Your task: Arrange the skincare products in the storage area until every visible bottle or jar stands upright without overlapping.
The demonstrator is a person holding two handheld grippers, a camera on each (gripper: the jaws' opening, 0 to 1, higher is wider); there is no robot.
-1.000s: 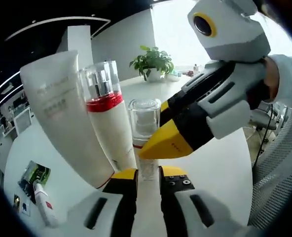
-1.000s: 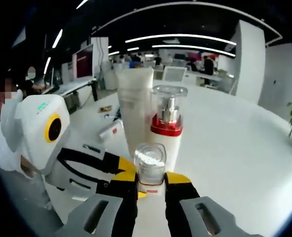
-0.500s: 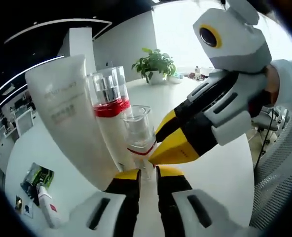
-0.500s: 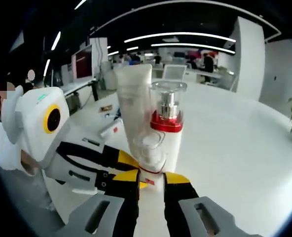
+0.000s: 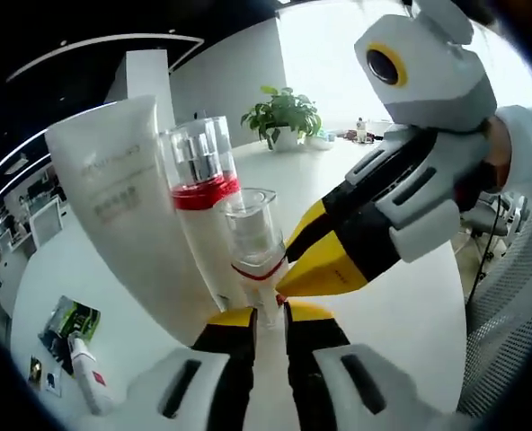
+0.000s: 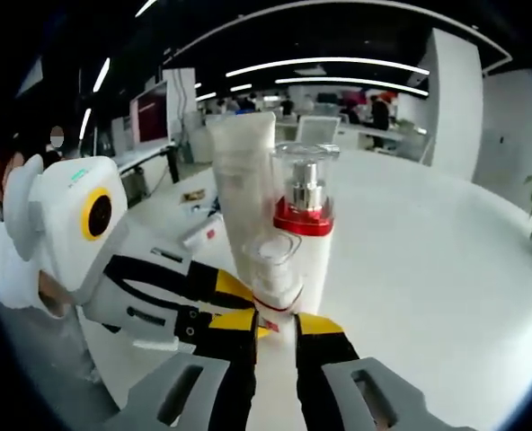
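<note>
Both tongs are clenched on the small clear-capped bottle (image 5: 253, 241) from opposite sides: the left tongs (image 5: 268, 316) pinch its base, the right tongs (image 6: 274, 324) pinch it low too. The bottle's long axis leans toward the red-collared pump bottle (image 5: 201, 202), touching or nearly touching it. That bottle and the white tube (image 5: 122, 211) stand upright just behind on the white worktop (image 5: 401, 305). The small bottle's foot is hidden by the jaws, so whether it rests on the worktop is unclear.
</note>
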